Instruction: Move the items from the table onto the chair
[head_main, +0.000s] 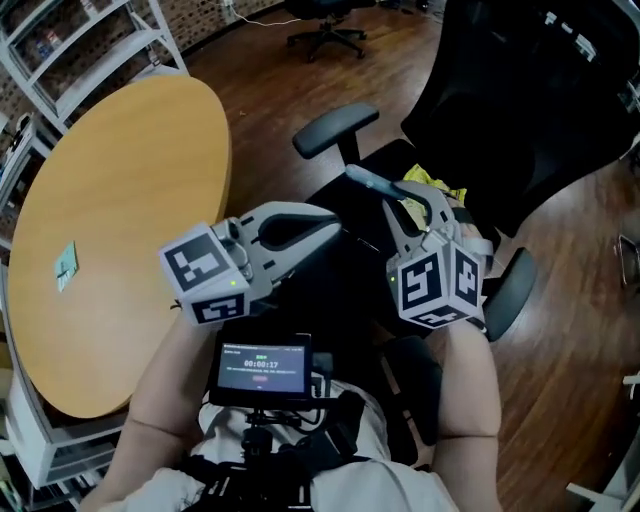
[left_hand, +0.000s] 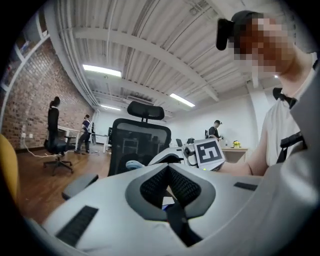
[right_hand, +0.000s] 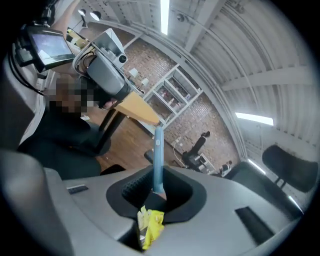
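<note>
My right gripper (head_main: 408, 205) (right_hand: 157, 194) is shut on a slim blue handle (head_main: 368, 182) (right_hand: 157, 155) that carries a crumpled yellow wrapper (head_main: 433, 182) (right_hand: 149, 226) at its held end. It hovers over the black office chair's seat (head_main: 392, 158). Beside it, my left gripper (head_main: 333, 226) (left_hand: 168, 171) points level toward the same chair with its pads together and nothing seen between them. On the round wooden table (head_main: 130, 190) at the left lies a small green card (head_main: 65, 265).
The chair's grey armrest (head_main: 335, 128) sits between table and seat, and its mesh backrest (head_main: 540, 90) (left_hand: 137, 145) rises at the right. White shelving (head_main: 60, 40) stands behind the table. Another office chair (head_main: 325, 35) stands on the wooden floor. A screen (head_main: 262, 368) hangs at my chest.
</note>
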